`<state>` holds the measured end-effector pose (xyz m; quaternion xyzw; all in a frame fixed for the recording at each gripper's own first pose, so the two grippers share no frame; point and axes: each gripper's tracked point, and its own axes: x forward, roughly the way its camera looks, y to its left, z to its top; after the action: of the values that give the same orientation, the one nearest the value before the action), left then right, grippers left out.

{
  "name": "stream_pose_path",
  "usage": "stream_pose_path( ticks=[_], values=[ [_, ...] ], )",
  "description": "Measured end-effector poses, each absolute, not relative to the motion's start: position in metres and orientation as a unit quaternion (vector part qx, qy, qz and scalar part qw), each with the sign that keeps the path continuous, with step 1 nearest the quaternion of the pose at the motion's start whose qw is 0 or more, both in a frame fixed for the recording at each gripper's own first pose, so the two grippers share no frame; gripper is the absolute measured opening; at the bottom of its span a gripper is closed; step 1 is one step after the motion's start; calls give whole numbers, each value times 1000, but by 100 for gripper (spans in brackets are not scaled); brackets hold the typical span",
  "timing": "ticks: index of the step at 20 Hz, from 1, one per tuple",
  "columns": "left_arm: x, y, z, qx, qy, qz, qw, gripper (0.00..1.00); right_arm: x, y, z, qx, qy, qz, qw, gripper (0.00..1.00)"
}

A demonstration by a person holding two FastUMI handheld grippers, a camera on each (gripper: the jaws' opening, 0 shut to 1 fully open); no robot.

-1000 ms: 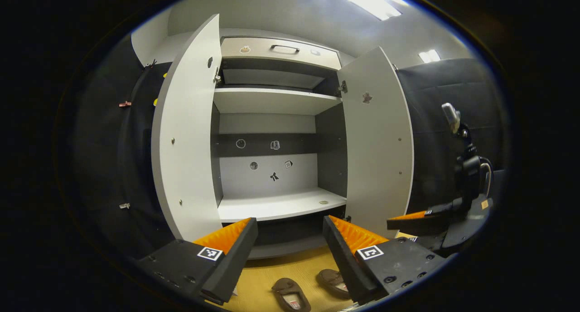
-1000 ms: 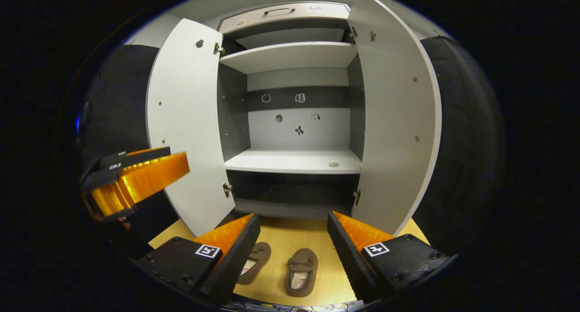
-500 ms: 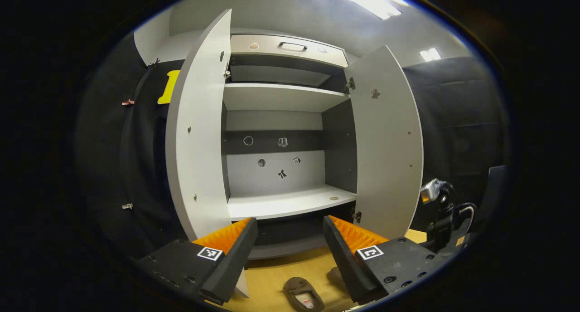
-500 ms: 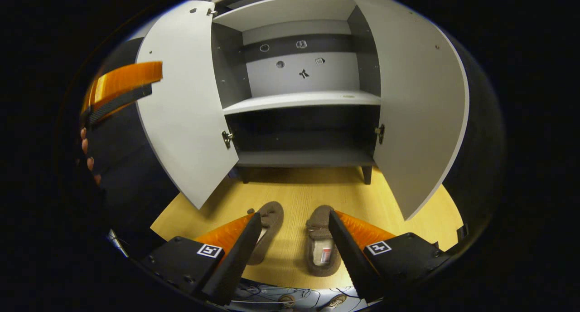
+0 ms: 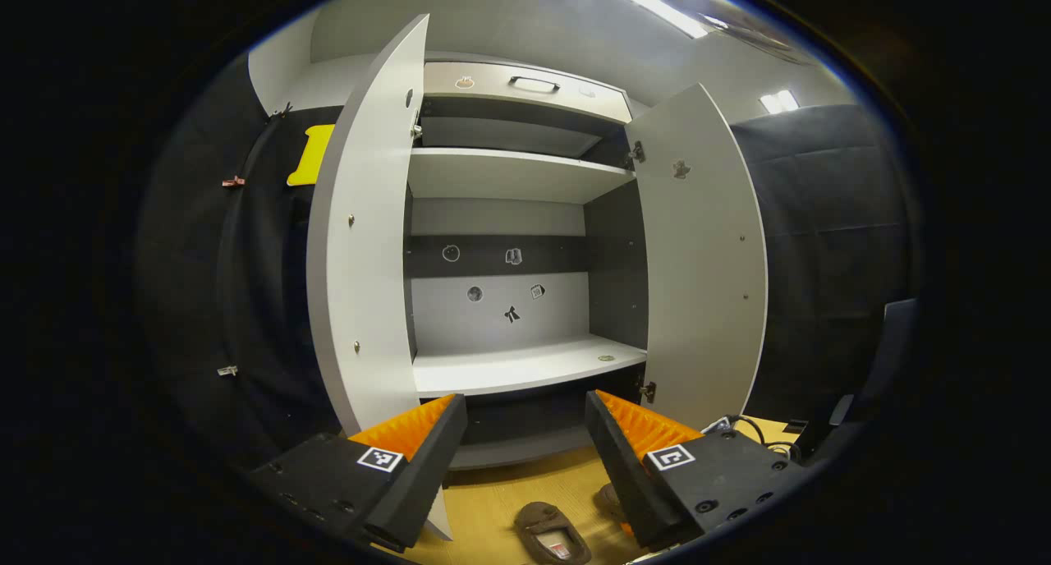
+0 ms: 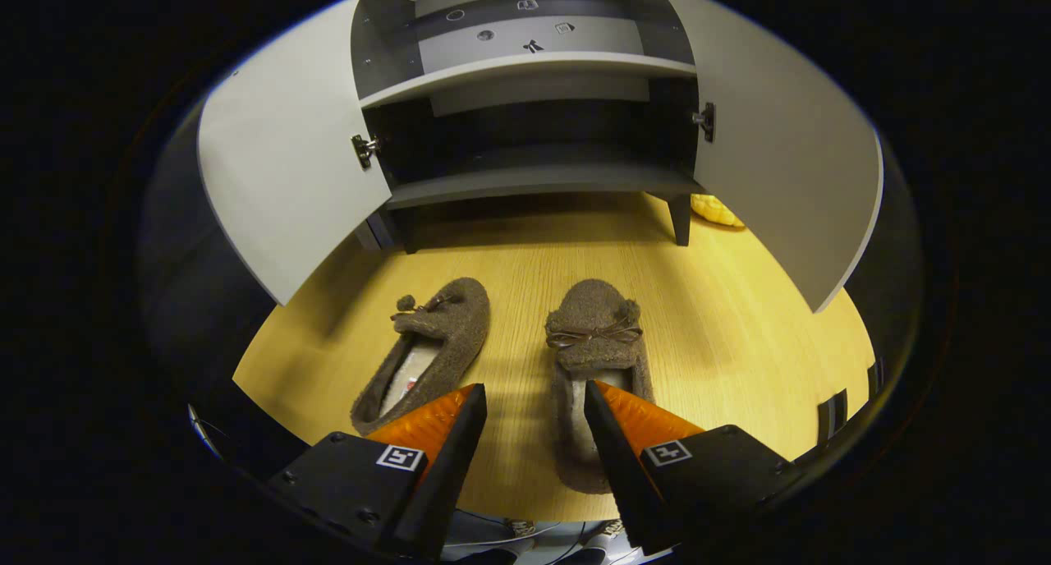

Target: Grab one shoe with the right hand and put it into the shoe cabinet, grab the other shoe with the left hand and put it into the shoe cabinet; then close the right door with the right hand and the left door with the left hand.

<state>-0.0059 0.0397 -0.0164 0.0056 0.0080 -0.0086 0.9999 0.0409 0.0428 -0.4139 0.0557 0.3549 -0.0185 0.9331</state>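
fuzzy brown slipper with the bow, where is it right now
In the right gripper view the fuzzy brown slipper with the bow lies on the wooden floor before the open grey cabinet, right of its twin slipper.

left tongs (image 5: 525, 413) open, right tongs (image 6: 534, 405) open

Fuzzy brown cloth shoes (image 6: 598, 343) on a smooth light wood-grain floor (image 6: 739, 319); matt grey cabinet doors (image 6: 279, 187).

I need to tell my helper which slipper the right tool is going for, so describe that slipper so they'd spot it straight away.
Find the open grey shoe cabinet; on the wooden floor before it lie two brown fuzzy slippers. Take the right slipper, which lies straight, toe toward the cabinet, with a flat bow across its top. The left slipper lies slanted, and the open right tool hangs nearer the straight one.
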Motion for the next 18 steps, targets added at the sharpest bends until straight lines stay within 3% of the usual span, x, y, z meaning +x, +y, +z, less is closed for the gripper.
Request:
stream_pose_path(
  ticks=[3, 4, 5, 7, 9, 10, 11, 14, 17, 18],
  values=[
    [-4, 40, -33, 12, 22, -9, 1000, 92, 52, 39, -434, 59, 361, -22, 930, 78],
    [-3, 39, -39, 12, 29, -9, 999, 92, 58, 37, -440, 56, 359, -23, 931, 66],
    [-3, 39, -45, 11, 35, -10, 999, 92, 65, 35, -444, 52, 357, -22, 932, 72],
    [-1, 38, -58, 6, 51, -10, 999, 92, 75, 35, -451, 48, 356, -17, 933, 65],
    [0, 38, -72, -2, 71, -8, 997, 92, 86, 31, -458, 37, 354, -19, 934, 58],
    [-1, 38, -77, -3, 76, -7, 997, 92, 91, 29, -459, 31, 352, -21, 935, 48],
    [-2, 38, -79, 0, 78, -7, 997, 92, 95, 27, -460, 24, 349, -24, 936, 53],
    [-3, 38, -87, 5, 88, -5, 996, 92, 101, 25, -465, 23, 350, -32, 936, 17],
    [-3, 37, -89, -1, 90, -3, 996, 92, 100, 20, -469, -2, 356, -25, 934, 22],
    [-3, 37, -89, -3, 91, -3, 996, 92, 106, 20, -468, 2, 345, -25, 938, 14]
  ],
)
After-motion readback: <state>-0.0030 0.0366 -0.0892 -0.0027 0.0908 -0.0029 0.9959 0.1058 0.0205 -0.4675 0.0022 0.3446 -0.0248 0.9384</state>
